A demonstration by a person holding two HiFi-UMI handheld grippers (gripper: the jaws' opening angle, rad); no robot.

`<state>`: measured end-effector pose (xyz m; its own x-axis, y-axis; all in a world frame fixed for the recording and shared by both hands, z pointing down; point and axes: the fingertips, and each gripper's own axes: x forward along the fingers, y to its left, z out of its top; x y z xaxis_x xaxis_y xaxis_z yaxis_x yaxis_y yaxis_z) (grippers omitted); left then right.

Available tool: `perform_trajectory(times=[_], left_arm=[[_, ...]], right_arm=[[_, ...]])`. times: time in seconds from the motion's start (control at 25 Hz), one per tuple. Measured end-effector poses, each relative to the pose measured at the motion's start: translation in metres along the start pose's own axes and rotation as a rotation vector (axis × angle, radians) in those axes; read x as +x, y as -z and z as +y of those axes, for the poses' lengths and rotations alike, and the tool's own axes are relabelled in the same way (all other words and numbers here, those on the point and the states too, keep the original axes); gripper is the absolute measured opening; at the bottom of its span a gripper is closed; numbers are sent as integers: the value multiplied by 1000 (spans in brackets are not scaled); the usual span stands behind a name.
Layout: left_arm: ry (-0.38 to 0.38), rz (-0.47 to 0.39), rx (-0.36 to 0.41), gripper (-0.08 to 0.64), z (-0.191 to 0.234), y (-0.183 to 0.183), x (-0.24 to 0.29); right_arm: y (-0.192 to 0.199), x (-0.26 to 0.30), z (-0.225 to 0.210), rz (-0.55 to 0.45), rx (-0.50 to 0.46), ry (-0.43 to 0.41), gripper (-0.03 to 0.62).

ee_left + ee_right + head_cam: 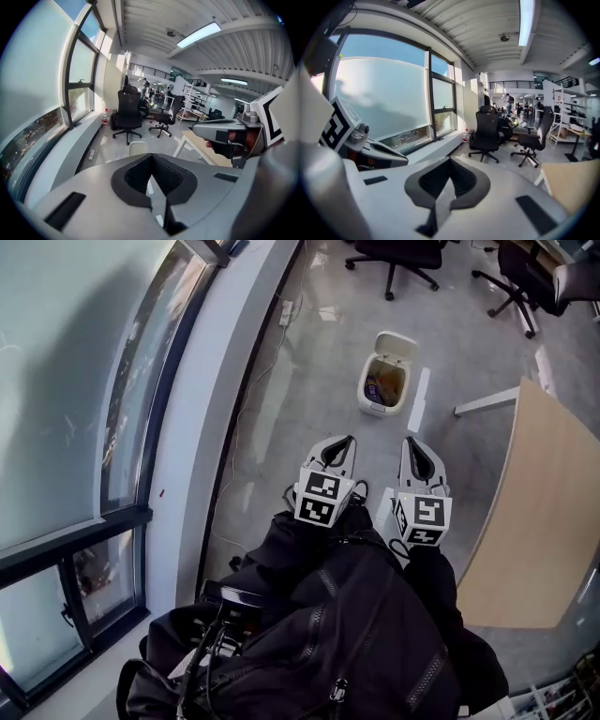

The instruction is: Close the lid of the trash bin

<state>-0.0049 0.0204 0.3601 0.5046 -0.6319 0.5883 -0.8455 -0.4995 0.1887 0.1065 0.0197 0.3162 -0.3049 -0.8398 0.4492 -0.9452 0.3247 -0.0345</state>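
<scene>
Grey office floor [319,418] beside a long window [84,381]. Well ahead of both sets of jaws: white trash bin [370,405], lid [395,346] tipped up at the far rim. Left gripper [348,440] and right gripper [411,441] side by side, jaws pressed together, nothing between. Close in first, reach past the lid, then nudge it down with one shut tip, gently, probably a light bin.

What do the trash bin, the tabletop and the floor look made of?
Trash bin: likely plastic, smooth white moulded walls. Tabletop: wood or laminate, matte pale tan. Floor: perhaps polished concrete or vinyl, grey with window glare.
</scene>
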Motion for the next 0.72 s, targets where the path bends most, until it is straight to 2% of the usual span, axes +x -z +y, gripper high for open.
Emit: perform_trajectory(times=[0.32, 0.72], left_arm=[[-30, 94, -53, 2, 33, 48, 34], [-19, 256, -101, 0, 61, 120, 80]], right_arm=[[58, 46, 21, 145, -27, -87, 3], [138, 85, 42, 335, -41, -180, 3]])
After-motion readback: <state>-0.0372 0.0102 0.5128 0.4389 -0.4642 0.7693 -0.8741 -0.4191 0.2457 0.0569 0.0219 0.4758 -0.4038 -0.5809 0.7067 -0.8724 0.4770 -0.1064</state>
